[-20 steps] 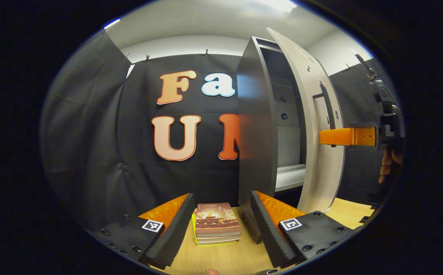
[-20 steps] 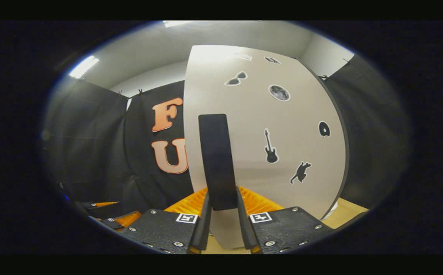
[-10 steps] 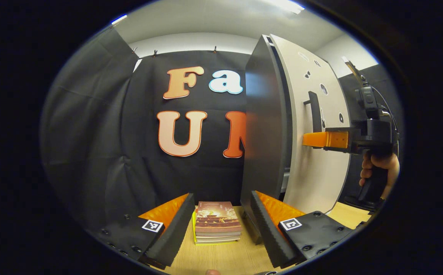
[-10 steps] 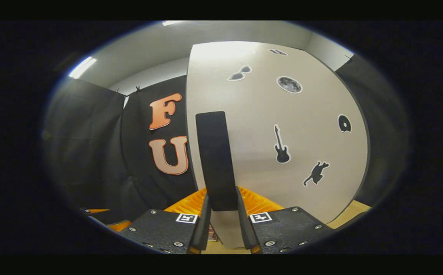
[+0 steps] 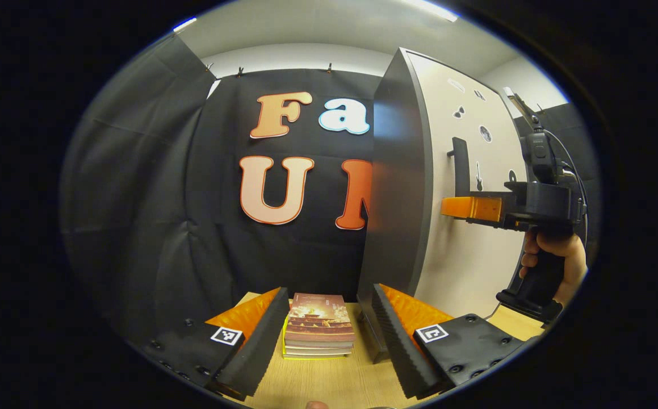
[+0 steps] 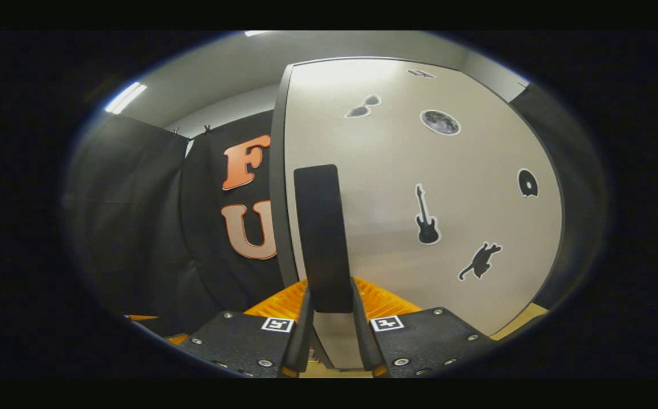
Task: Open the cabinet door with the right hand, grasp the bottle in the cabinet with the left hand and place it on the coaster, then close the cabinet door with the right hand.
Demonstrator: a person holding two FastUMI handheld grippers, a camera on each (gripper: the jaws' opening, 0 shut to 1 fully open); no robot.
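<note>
Black door handle [image 6: 322, 238] sits clamped between the right gripper [image 6: 331, 307] fingers, hiding its lower end; left gripper [image 5: 329, 335] gapes empty.

Probably lab booth: black cloth walls [image 5: 135, 199], lone cabinet [image 5: 399, 182].

The grey cabinet [image 5: 399, 187] stands shut by its pale, sticker-dotted door [image 6: 419, 187], so its inside is hidden. In the right gripper view the lower end of the black bar handle [image 6: 323, 238] sinks between the 2 fingers [image 6: 305, 335], and the door's bottom edge is cut off behind them. In the left gripper view the stack of books with a reddish cover [image 5: 318, 326] hides its lower volumes, and the wooden worktop [image 5: 329, 380] runs out of the picture. The stickers there are too small to tell.
</note>
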